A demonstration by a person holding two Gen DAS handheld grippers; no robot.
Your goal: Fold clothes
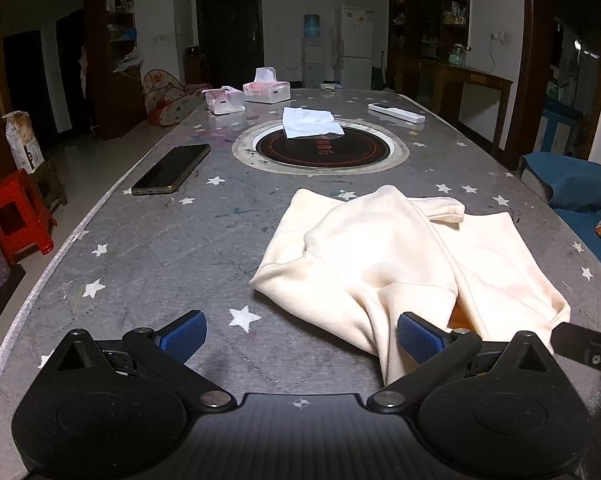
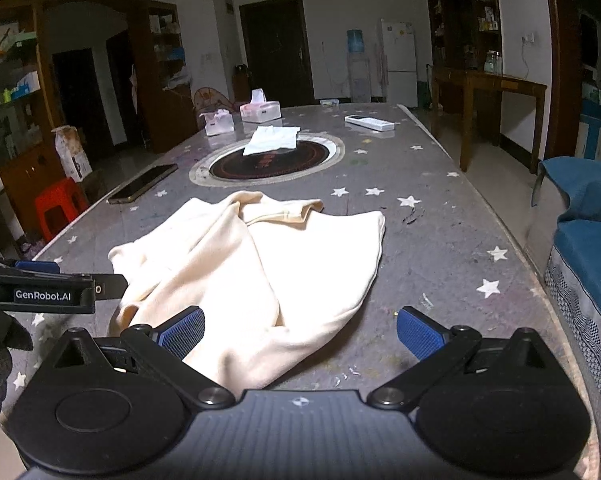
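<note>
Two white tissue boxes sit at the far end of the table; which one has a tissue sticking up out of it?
The larger white tissue box, farther back: a tissue stands up from its top. The smaller white box beside it shows none.

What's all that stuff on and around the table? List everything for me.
garment: one, cream, crumpled on the near table
table: one, grey with white stars
round cooktop: one, black, table centre
white cloth: one, on the cooktop
phone: one, dark, left of the cooktop
tissue boxes: two, pinkish white, far end
remote: one, white, far right
red stool: one, floor left
fridge: one, white, back wall
left gripper: black, blue pads, open
right gripper: same, open
</note>
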